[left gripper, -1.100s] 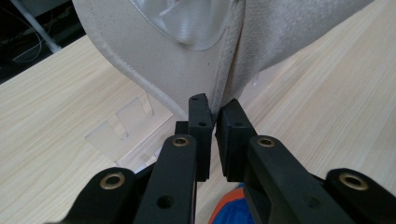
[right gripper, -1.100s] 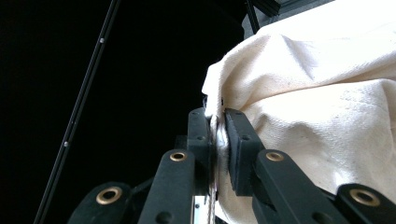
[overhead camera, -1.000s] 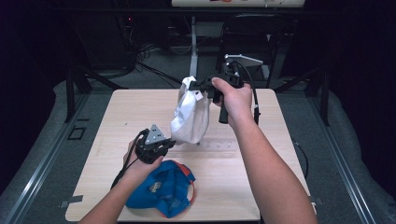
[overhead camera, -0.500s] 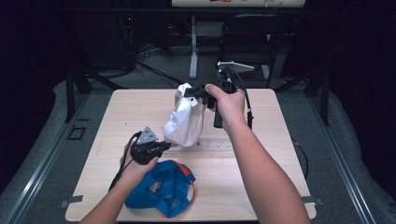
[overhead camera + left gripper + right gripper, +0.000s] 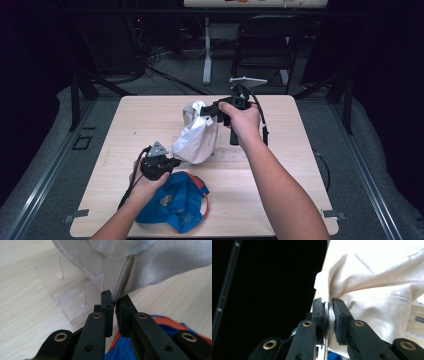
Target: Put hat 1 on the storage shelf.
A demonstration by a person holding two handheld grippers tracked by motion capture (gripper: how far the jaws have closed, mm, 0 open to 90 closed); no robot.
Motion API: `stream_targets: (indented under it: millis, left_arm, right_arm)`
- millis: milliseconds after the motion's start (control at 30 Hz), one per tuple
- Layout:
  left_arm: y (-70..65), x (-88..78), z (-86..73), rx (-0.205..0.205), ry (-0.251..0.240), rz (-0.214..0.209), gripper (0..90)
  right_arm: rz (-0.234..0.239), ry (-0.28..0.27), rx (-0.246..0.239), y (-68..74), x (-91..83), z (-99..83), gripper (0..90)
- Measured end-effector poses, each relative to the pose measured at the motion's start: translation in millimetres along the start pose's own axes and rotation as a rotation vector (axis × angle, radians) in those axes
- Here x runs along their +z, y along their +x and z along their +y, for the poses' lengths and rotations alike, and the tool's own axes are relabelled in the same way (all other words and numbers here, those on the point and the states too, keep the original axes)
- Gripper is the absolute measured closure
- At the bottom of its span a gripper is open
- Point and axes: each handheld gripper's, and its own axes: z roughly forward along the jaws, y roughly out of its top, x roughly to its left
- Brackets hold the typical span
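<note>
A white cloth cap (image 5: 197, 137) hangs over the middle of the wooden table (image 5: 290, 165), held between both grippers. My right gripper (image 5: 209, 108) is shut on the cap's upper edge (image 5: 362, 277); the fabric is pinched between its pads (image 5: 338, 315). My left gripper (image 5: 176, 161) is shut on the cap's lower seam (image 5: 120, 282), just above the table. In the left gripper view a clear plastic stand (image 5: 70, 300) sits on the table behind the cap. A blue and orange cap (image 5: 175, 202) lies on the table under my left hand, its edge (image 5: 172, 325) showing below the jaws.
The table's front edge (image 5: 240, 234) runs close to the person's forearms. Dark floor, a chair and cables lie beyond the far edge. Bare wood shows at the table's left and right sides.
Both hands have sunk towards the table with the white cap still held between them. The cap now hangs lower, nearer the clear stand.
</note>
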Motion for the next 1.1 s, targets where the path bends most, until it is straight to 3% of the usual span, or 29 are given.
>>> stream_targets:
  millis: [67, 200, 267, 467, 600, 900, 1100]
  left_arm:
    - [1.9, -0.6, -0.4, -0.013, 0.0, -0.005, 85.3]
    - [-2.4, -1.1, -0.3, 0.026, -0.005, 0.01, 85.0]
    - [-3.9, -2.1, -0.7, 0.023, -0.014, 0.006, 83.6]
    - [-10.9, -23.0, -3.6, 0.045, -0.07, 0.025, 67.9]
    - [-6.3, -39.7, -11.4, 0.059, -0.092, 0.061, 59.6]
    - [18.0, -61.5, -35.3, -0.013, -0.076, 0.141, 52.8]
    - [27.1, -72.0, -48.4, -0.054, -0.065, 0.144, 51.0]
  right_arm:
    - [0.001, 0.01, -0.002, -2.7, 4.4, -2.0, 81.1]
    - [-0.002, 0.007, -0.031, -3.5, 3.0, -5.6, 76.9]
    - [0.0, -0.005, -0.05, -3.8, -2.4, -7.3, 71.7]
    - [-0.003, -0.082, -0.108, -13.2, -37.5, -16.5, 67.9]
    - [0.004, -0.111, -0.13, -29.9, -61.6, -31.7, 67.1]
    - [-0.074, -0.107, -0.175, -72.9, -69.3, -79.1, 64.1]
    - [-0.119, -0.118, -0.223, -90.5, -66.8, -114.4, 63.9]
